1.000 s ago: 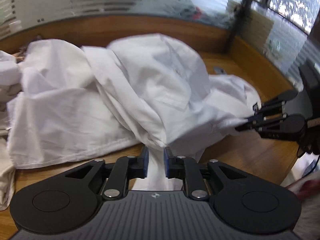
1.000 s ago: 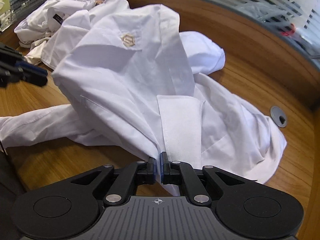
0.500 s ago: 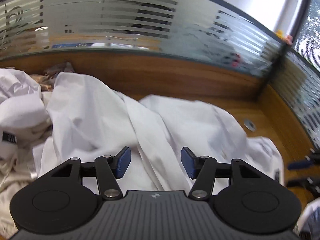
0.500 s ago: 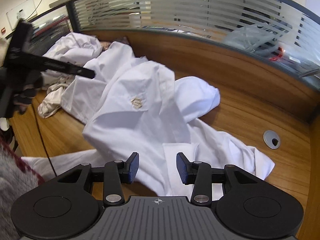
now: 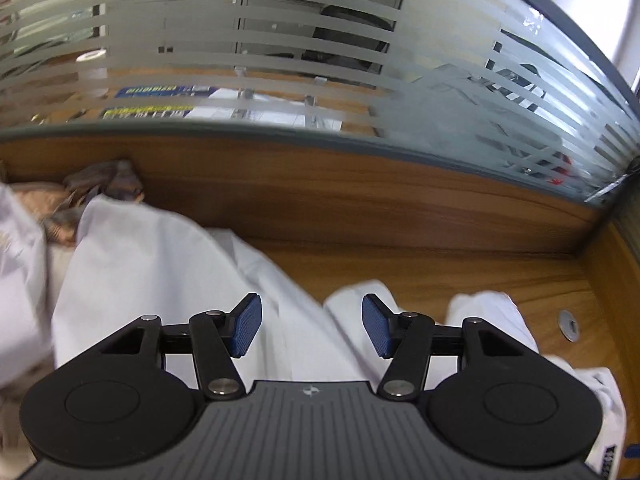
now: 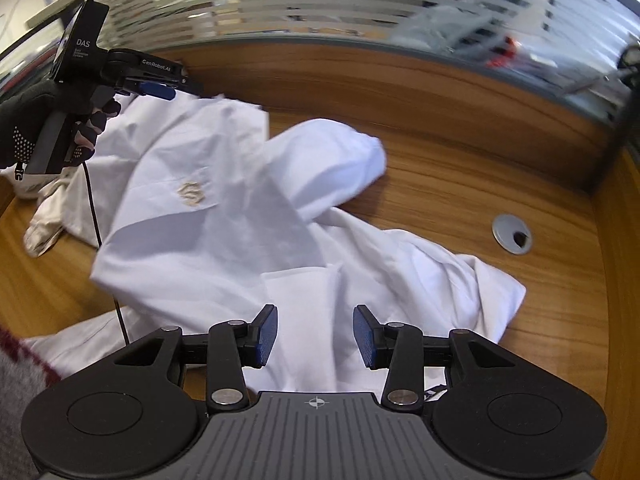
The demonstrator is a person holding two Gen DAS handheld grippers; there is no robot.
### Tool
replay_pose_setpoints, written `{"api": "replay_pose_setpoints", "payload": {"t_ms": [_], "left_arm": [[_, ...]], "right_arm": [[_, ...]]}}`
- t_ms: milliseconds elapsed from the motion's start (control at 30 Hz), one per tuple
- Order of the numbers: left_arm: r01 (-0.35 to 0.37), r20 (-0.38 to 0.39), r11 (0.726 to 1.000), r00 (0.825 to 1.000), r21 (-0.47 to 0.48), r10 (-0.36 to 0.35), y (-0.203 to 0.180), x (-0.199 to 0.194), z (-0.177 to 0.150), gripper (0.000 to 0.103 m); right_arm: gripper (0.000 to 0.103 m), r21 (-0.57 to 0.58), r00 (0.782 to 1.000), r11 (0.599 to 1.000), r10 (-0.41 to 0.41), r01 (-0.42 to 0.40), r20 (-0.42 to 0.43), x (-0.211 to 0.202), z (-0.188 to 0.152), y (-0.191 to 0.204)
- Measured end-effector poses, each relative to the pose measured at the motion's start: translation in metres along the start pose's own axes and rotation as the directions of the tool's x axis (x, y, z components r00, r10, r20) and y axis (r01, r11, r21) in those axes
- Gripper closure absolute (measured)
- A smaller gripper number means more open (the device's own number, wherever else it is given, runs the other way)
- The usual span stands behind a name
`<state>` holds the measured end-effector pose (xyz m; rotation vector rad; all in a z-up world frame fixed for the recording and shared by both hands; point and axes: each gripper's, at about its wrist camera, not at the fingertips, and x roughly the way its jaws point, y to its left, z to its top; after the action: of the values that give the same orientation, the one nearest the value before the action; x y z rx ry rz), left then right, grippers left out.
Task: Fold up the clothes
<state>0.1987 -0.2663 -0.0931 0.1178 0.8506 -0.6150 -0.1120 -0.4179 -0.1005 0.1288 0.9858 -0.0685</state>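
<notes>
1. White shirt (image 6: 248, 216) lies crumpled across the wooden counter (image 6: 460, 184).
2. Right gripper (image 6: 314, 336) jaws released above it at six o'clock.
3. Left gripper (image 5: 311, 326) jaws released, at ten o'clock.

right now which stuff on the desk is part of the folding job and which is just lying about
Part of the job:
- white shirt, spread on the desk
- crumpled clothes pile at the left
- left gripper and right gripper, both open

Lying about:
- grey cable grommet
- frosted glass partition
</notes>
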Motion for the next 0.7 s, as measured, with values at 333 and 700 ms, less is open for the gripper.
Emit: {"api": "replay_pose_setpoints", "payload": {"t_ms": [333, 700], "left_arm": [[-0.1, -0.166, 0.995, 0.981, -0.02, 0.095, 0.014, 0.072, 0.008, 0.044], [-0.077, -0.014, 0.991, 0.997, -0.109, 0.076, 0.026, -0.004, -0.004, 0.102]], "right_arm": [[0.058, 0.074, 0.999, 0.997, -0.015, 0.018, -0.043, 0.018, -0.001, -0.009], [0.058, 0.068, 1.0, 0.998, -0.003, 0.005, -0.026, 0.019, 0.003, -0.006]]}}
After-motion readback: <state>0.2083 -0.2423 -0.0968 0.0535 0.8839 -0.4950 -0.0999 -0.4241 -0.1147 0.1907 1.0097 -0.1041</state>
